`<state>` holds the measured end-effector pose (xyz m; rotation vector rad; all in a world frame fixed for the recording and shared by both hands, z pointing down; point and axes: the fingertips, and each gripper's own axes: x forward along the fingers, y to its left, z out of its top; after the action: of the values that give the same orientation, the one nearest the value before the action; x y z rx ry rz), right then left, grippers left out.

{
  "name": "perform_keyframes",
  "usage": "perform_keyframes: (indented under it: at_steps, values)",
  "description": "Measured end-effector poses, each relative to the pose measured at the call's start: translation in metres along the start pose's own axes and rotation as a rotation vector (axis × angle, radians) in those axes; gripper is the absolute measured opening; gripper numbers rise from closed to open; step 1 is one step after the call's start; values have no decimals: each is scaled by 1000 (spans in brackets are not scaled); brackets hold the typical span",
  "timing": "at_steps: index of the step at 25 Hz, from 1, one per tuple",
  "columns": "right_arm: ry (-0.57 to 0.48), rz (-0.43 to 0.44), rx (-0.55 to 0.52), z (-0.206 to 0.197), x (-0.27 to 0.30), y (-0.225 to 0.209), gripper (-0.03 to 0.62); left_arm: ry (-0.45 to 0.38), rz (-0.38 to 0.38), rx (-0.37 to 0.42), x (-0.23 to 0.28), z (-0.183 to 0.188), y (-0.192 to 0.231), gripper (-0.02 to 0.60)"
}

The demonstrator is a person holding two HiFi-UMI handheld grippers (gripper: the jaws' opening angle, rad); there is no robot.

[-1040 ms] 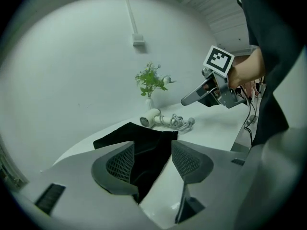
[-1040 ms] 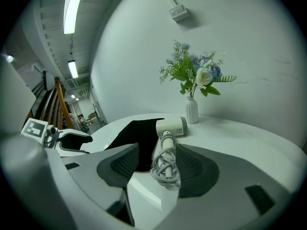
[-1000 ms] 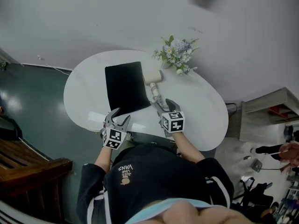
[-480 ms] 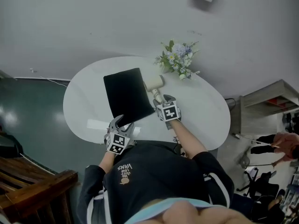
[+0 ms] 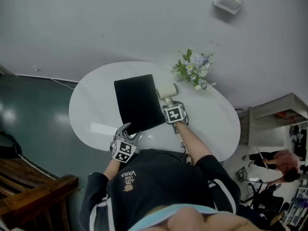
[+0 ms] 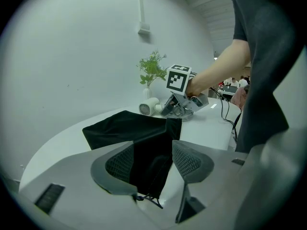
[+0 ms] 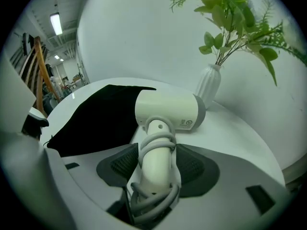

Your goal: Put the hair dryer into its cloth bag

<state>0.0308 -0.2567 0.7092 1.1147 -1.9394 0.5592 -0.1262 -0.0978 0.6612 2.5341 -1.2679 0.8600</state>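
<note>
A black cloth bag (image 5: 139, 102) lies flat on the white oval table (image 5: 91, 105). Beside its right edge lies the cream hair dryer (image 5: 167, 91), its cable wound round the handle (image 7: 157, 162). My right gripper (image 5: 171, 106) points down over the dryer. In the right gripper view its jaws (image 7: 158, 166) stand wide on either side of the handle, which nearly fills the gap. My left gripper (image 5: 127, 131) is at the bag's near edge, open. The bag's near end (image 6: 151, 169) and its drawstring (image 6: 149, 199) lie between the left fingers (image 6: 117, 166).
A white vase of flowers (image 5: 195, 70) stands just behind the dryer's head, close to the table's far edge. A wooden bench (image 5: 29, 182) is on the floor at the left. A shelf unit (image 5: 276, 117) and people are at the far right.
My right gripper has come forward and down until its jaws straddle the dryer's handle. My left gripper has crept a little forward onto the bag's near edge.
</note>
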Motion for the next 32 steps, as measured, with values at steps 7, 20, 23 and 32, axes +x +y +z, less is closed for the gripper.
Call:
perform_keyframes:
  at_steps: [7,20,23,32]
  values:
    - [68,13,45,-5,11,-1,224,21,-20,18,-2,-10,4,253]
    - [58,-17,58,-10,4,-6,222,101,-91,151,15,-18,-12,279]
    - [44,-10,75,-13,-3,-9,222,122,-95,190,21,-18,-14,278]
    - [-19,43,116,-35,-46,-10,222,187,-87,209,39,-19,-14,133]
